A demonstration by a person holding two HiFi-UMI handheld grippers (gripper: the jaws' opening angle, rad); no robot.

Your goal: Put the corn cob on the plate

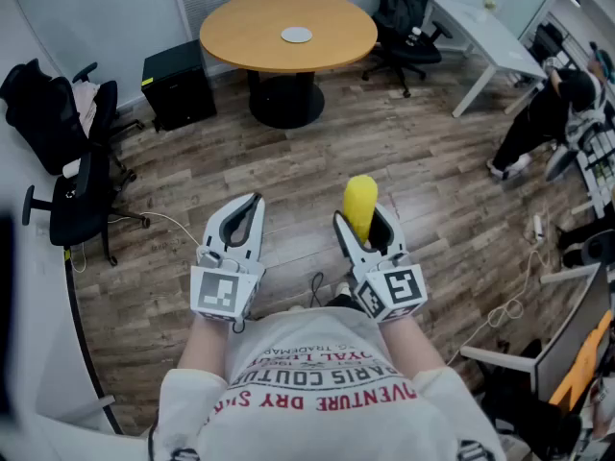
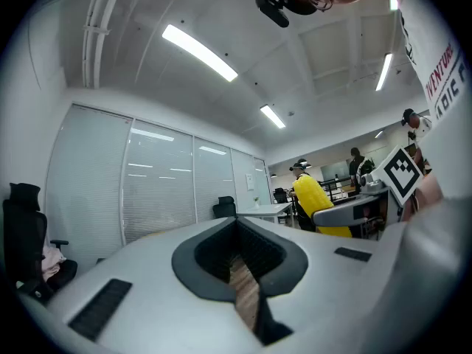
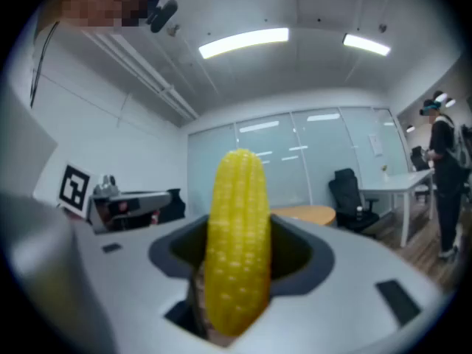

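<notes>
A yellow corn cob (image 1: 360,203) stands upright between the jaws of my right gripper (image 1: 364,225), which is shut on it; in the right gripper view the corn cob (image 3: 237,242) fills the middle. My left gripper (image 1: 252,202) is level beside it, shut with nothing in it. The left gripper view shows its jaws together over a thin slit of floor, and the corn cob (image 2: 318,198) off to the right. A small white plate (image 1: 297,35) lies on the round wooden table (image 1: 245,36) far ahead, well beyond both grippers.
Black office chairs (image 1: 67,152) stand at the left and another (image 1: 404,17) behind the table. A black cabinet (image 1: 178,89) sits by the wall. A white desk (image 1: 485,41) and a bent-over person (image 1: 553,113) are at the right. Cables (image 1: 509,310) lie on the wood floor.
</notes>
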